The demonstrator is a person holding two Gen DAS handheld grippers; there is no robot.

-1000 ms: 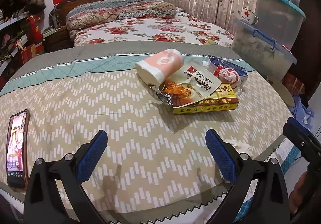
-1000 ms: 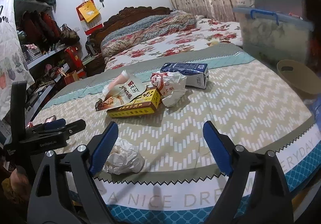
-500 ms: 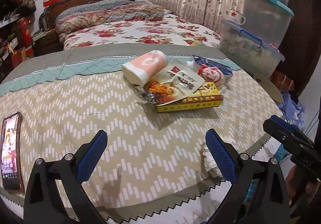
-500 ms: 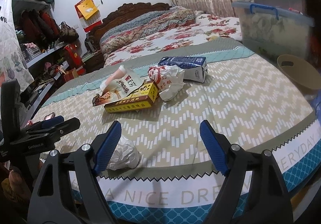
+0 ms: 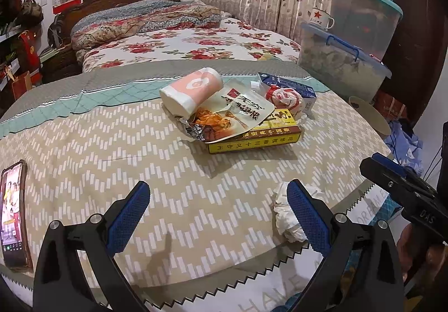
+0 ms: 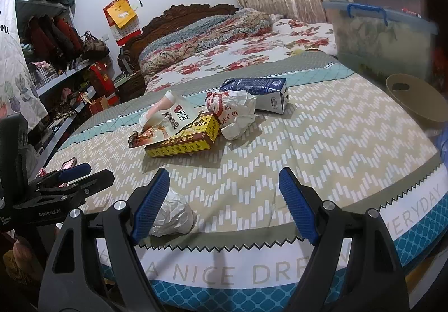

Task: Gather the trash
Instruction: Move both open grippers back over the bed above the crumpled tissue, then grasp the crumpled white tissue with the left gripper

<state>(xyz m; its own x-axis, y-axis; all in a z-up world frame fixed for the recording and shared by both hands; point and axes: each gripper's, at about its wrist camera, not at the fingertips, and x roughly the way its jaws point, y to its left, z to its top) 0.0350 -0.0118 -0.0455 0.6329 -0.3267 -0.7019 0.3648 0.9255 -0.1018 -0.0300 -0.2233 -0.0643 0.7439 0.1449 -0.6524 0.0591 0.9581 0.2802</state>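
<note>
a bed [image 5: 84, 149] with a zigzag cover carries a crumpled white paper [image 5: 288, 219] near its front edge, a phone [image 5: 12, 214] at the left, and a yellow box [image 5: 260, 133], tissue roll [image 5: 190, 91] and blue carton [image 6: 257, 92] mid-bed.

— What colours does the bedspread [image 5: 84, 144] show?
— Beige with white zigzag dashes, a teal band behind.
— And the trash?
— A yellow box [image 5: 257, 135], a navy carton [image 6: 260, 93] (white end), white crumpled paper [image 6: 173, 217].
</note>
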